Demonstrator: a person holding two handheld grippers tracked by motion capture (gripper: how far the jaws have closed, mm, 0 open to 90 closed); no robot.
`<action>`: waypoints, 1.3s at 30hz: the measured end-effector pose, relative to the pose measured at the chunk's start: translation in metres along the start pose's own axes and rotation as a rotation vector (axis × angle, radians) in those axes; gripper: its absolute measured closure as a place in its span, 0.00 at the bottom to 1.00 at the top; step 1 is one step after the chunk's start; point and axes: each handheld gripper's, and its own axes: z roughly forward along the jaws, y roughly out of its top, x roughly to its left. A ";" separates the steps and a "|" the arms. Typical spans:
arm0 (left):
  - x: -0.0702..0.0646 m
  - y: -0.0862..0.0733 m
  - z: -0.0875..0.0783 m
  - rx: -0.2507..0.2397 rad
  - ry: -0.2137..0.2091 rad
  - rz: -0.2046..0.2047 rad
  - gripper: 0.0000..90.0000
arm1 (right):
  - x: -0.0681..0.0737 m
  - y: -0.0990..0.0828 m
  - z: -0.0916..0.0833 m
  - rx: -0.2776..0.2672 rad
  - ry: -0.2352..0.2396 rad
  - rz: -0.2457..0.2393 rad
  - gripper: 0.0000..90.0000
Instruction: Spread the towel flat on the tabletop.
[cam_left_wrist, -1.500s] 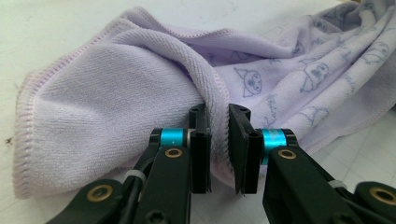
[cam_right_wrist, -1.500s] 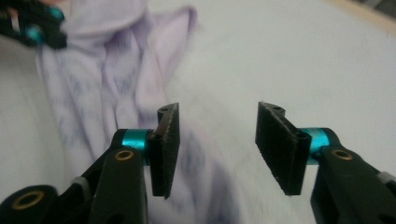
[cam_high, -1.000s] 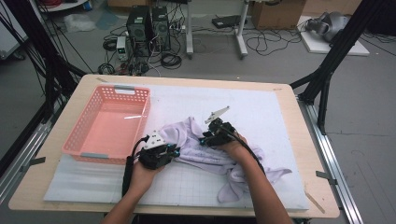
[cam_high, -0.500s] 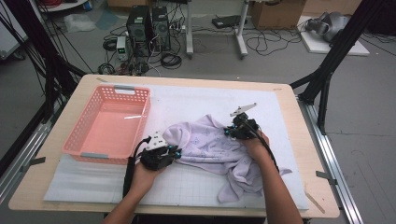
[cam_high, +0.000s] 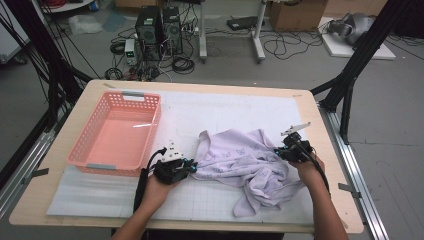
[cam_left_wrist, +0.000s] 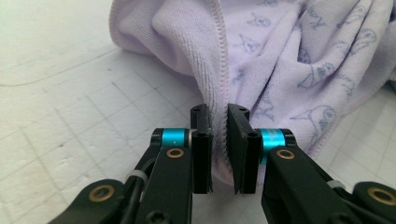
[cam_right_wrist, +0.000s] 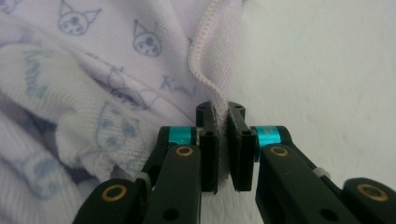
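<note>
On the white gridded mat that covers the wooden desk, a pale lilac knit garment with small printed cartoon faces lies half spread, just right of an empty pink plastic lattice basket. The work looks like spreading the garment flat, probably for folding, and I judge it roughly midway: the upper part is drawn out fairly wide between the 2 claws, but the lower right portion is bunched in folds and hangs toward the near edge of the desk. Smoothing that bunch, any folding and any move to the basket are not yet done.

The left claw is closed on a stitched hem at the garment's left edge, the cloth running up and away from its jaws. The right claw is clamped on a curled hem at the garment's right edge, with bare mat beyond it. Its jaws have just been closing, with the hem between them. The garment thus lies between the claws, held at both ends.
</note>
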 end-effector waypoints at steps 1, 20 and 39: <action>0.000 0.000 0.000 0.007 0.003 0.002 0.87 | 0.000 -0.005 -0.002 -0.001 0.008 0.004 0.93; 0.016 0.068 0.033 -0.068 0.072 -0.104 0.43 | 0.007 -0.033 -0.035 -0.376 0.002 0.039 0.50; 0.044 0.062 0.034 0.071 0.344 -0.061 0.92 | 0.001 -0.035 -0.026 -0.377 -0.021 0.086 0.48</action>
